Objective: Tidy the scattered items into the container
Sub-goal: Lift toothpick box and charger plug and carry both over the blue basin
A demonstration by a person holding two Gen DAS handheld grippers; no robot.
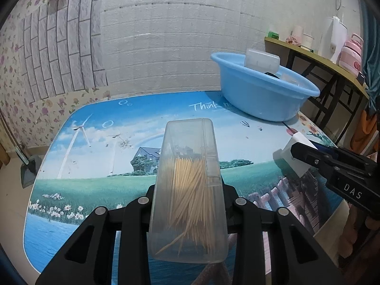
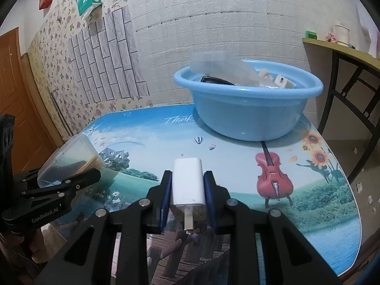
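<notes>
Left hand-held gripper clamps toothpick box above table.

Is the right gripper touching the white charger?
Touching. The right wrist view shows the right gripper with a blue pad pressed flat against each side of the white charger, no gap on either side.

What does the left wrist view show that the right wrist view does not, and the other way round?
Only the left wrist view shows the toothpicks inside the clear toothpick box that the left gripper is shut on, plus a pink bottle on the side shelf. Only the right wrist view shows the metal prongs of the white charger clamped in the right gripper, the violin print and an orange door. Both show the blue basin already holding items, the printed table, and each other's gripper with its load.
</notes>
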